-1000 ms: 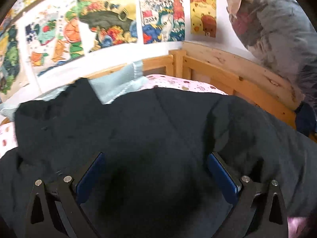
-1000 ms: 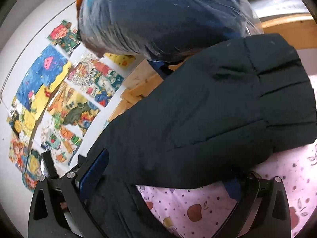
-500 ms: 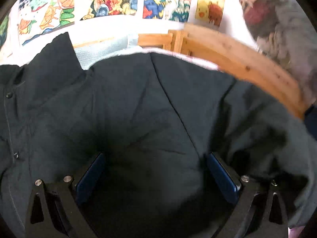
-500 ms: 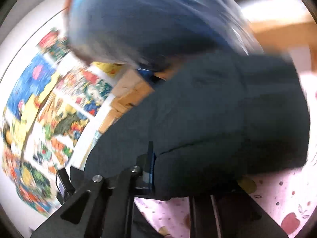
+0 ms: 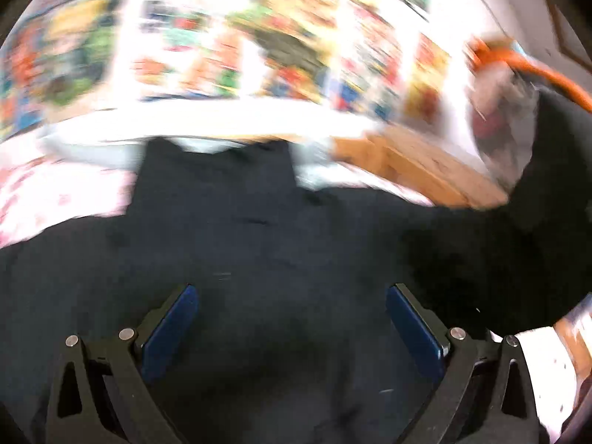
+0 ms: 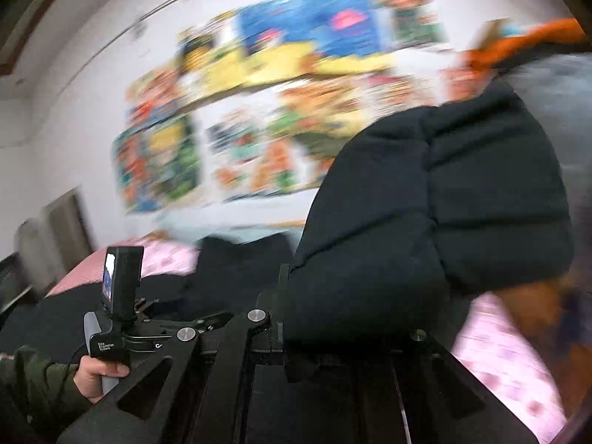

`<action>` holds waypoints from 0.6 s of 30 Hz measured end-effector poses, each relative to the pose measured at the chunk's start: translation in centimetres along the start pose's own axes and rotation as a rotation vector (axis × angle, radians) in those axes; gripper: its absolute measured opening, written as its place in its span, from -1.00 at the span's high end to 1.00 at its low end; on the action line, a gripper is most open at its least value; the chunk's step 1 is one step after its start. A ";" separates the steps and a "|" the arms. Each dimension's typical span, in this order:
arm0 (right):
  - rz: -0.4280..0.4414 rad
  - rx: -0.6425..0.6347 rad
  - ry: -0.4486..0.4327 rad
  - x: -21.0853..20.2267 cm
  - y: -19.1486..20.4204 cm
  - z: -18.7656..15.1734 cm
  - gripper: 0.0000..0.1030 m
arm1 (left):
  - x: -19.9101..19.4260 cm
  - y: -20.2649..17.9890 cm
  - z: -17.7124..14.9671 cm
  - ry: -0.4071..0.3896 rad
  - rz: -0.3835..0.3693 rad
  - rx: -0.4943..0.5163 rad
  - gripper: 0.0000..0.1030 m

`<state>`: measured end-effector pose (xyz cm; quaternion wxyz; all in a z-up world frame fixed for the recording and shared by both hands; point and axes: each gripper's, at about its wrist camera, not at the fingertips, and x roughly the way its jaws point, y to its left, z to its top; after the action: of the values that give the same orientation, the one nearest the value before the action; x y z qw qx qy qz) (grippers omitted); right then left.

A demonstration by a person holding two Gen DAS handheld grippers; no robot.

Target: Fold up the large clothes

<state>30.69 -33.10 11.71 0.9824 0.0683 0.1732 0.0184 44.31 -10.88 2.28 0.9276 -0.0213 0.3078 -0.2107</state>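
A large dark puffer jacket [image 5: 259, 244] lies spread on the bed with the pink patterned sheet [image 5: 55, 196]. My left gripper [image 5: 292, 318] is open, its blue pads wide apart just above the jacket's body. My right gripper [image 6: 355, 333] is shut on a padded fold of the jacket [image 6: 444, 199], likely a sleeve, and holds it lifted above the bed. The left gripper's handle and the hand holding it [image 6: 111, 333] show at the lower left of the right wrist view. Both views are motion-blurred.
A wooden bed rail [image 5: 418, 162] runs along the right. Colourful posters [image 6: 259, 118] cover the white wall behind the bed. A plastic-wrapped bundle with orange on top [image 5: 499, 85] hangs at the right. A pale blue pillow [image 5: 199, 146] lies by the jacket's collar.
My right gripper has closed on the jacket fold and swung it up and leftward. My left gripper has stayed open and drawn back, with more of the bed showing on the left.
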 end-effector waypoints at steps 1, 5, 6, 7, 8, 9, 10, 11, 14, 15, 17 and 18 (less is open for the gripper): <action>0.042 -0.019 0.020 1.3 1.3 0.1 0.83 | -0.9 1.9 -0.4 -0.028 0.021 -0.071 -0.99; 0.243 -0.052 0.157 6.8 6.3 -1.9 0.73 | -2.4 7.8 -1.4 -0.062 0.056 -0.289 -0.99; 0.297 -0.033 0.199 7.9 6.8 -2.9 0.46 | -2.3 8.6 -1.8 -0.068 0.057 -0.309 -0.99; 0.336 -0.017 0.241 8.9 7.2 -4.1 -0.11 | -2.6 9.5 -2.0 -0.073 0.062 -0.330 -0.99; 0.354 0.000 0.274 9.8 7.6 -5.4 -0.35 | -2.8 10.4 -2.4 -0.078 0.059 -0.348 -0.99; 0.368 0.022 0.285 10.0 7.7 -6.7 -0.52 | -2.8 10.8 -2.6 -0.083 0.052 -0.358 -0.99; 0.393 0.041 0.296 10.2 7.8 -7.5 -0.52 | -2.9 11.4 -3.1 -0.089 0.037 -0.377 -0.99; 0.416 0.052 0.307 10.2 7.9 -7.9 -0.53 | -2.7 11.7 -3.2 -0.087 0.026 -0.385 -0.99; 0.442 0.088 0.296 8.0 6.8 -9.4 -0.60 | -2.2 12.2 -3.9 -0.066 -0.038 -0.382 -0.99; 0.448 0.097 0.286 7.7 6.5 -9.4 -0.69 | -2.1 12.4 -3.9 -0.060 -0.053 -0.380 -0.99; 0.452 0.106 0.263 6.1 4.9 -9.7 -0.74 | -1.5 11.9 -4.1 -0.036 -0.060 -0.360 -0.99; 0.433 0.102 0.243 5.2 4.4 -9.6 -0.74 | -1.0 11.7 -4.2 -0.019 -0.049 -0.348 -0.99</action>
<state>32.25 -27.20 1.62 0.9228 0.1506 0.2719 0.2276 45.53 0.56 -2.51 0.9073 -0.1909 0.3304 -0.1767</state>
